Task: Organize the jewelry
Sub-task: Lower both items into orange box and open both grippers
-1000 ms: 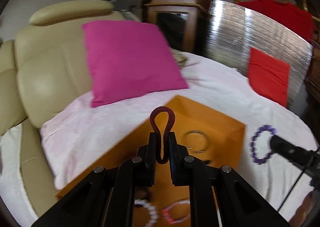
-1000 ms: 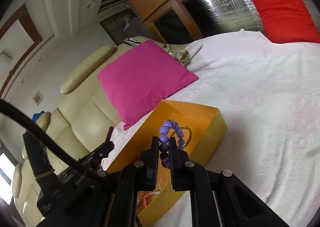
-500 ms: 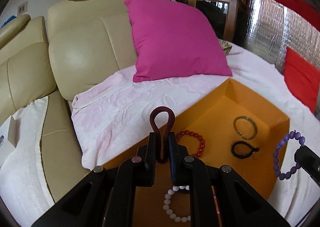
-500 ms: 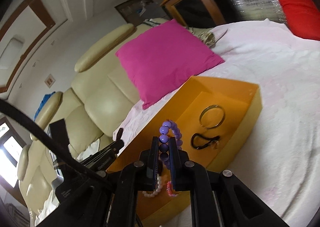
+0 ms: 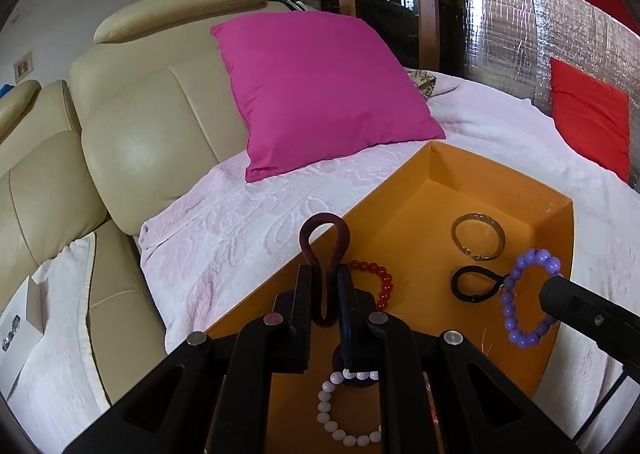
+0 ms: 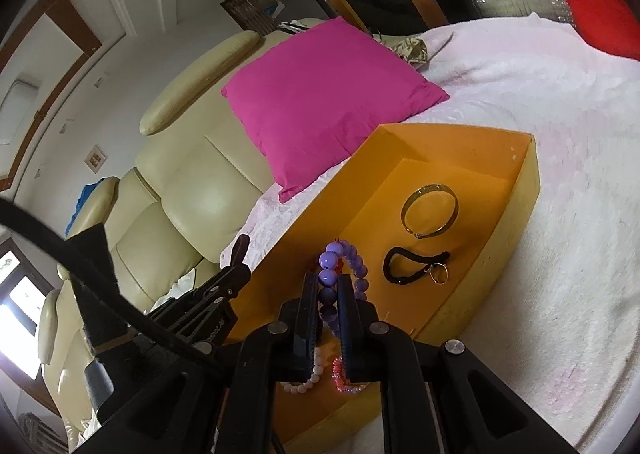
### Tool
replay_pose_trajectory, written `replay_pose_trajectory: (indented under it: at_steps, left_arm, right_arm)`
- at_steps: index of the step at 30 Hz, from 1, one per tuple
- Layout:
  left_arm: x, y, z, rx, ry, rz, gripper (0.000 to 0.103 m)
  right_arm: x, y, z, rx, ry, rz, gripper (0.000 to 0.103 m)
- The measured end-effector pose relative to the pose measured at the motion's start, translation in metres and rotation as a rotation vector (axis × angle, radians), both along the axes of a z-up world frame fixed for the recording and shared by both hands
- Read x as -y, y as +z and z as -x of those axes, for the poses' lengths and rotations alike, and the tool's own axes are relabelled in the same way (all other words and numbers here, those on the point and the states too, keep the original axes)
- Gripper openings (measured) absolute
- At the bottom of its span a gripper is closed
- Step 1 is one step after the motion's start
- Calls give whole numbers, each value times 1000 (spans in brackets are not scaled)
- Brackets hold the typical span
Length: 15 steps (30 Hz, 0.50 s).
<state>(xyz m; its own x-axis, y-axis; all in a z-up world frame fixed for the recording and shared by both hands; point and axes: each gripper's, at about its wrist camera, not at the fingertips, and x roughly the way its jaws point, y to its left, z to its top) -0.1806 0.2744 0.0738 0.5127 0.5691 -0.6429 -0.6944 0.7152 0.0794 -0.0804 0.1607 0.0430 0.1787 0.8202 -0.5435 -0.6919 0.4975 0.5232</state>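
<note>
A: Jewelry first: where is each piece relative to the orange box (image 5: 472,169)?

B: The dark red coiled band (image 5: 325,254) hangs above the box's near-left wall, clenched in the left hand-held gripper (image 5: 325,296). The purple bead bracelet (image 6: 340,278) hangs over the box's near end, pinched in the right hand-held gripper (image 6: 329,306). Inside the box lie a gold bangle (image 6: 430,209), a black cord loop (image 6: 414,266), a red bead bracelet (image 5: 376,280) and a white bead bracelet (image 5: 344,410).

A: How will they handle?

B: Light, I judge. The coiled band looks springy and soft; it squashes flat between the jaws. The bead string is limp and its round beads seem slippery, so a pinch across one bead suits it. The box sits on the bed (image 6: 560,173).
</note>
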Motion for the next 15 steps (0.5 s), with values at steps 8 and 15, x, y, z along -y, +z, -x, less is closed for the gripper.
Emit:
replay_pose_trajectory:
  at_steps: [8,15]
  left_arm:
    - [1,-2,-3,-20,-13,-5,13]
    - [-4,-6,-5,-42,-13,-6,13]
  right_arm:
    - [-6,-6,-2,-16,-1,15,11]
    - [-14,-14,-8,-39,2,19,11]
